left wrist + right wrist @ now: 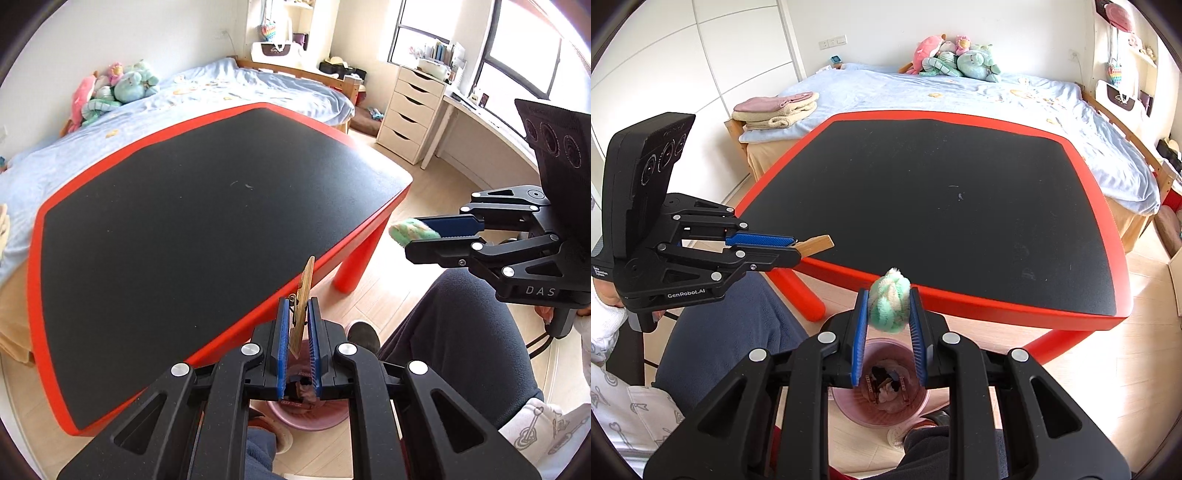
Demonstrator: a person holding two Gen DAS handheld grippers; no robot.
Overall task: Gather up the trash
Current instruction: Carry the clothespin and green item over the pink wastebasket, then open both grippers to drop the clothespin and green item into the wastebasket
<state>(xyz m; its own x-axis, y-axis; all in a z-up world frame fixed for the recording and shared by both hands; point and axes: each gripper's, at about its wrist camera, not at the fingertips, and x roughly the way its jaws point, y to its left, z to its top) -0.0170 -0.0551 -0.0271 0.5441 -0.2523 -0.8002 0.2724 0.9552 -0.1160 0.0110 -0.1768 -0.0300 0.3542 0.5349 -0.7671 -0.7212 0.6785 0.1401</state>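
My left gripper (298, 306) is shut on a wooden clothespin (303, 295) that sticks up past its blue pads; it also shows in the right wrist view (798, 243) with the clothespin (816, 244) jutting out. My right gripper (889, 295) is shut on a green and white fuzzy ball (889, 302); it shows in the left wrist view (424, 236) with the ball (412, 232). Both grippers hover off the table's near edge, above a pink trash bin (846, 402) on the floor that holds several scraps. The bin also shows in the left wrist view (332, 417).
A red table with a black top (960, 206) stands ahead. A bed (997, 96) with plush toys lies beyond it. The person's legs (454, 350) and slippered foot (364, 334) are beside the bin. White drawers (410, 110) stand far right.
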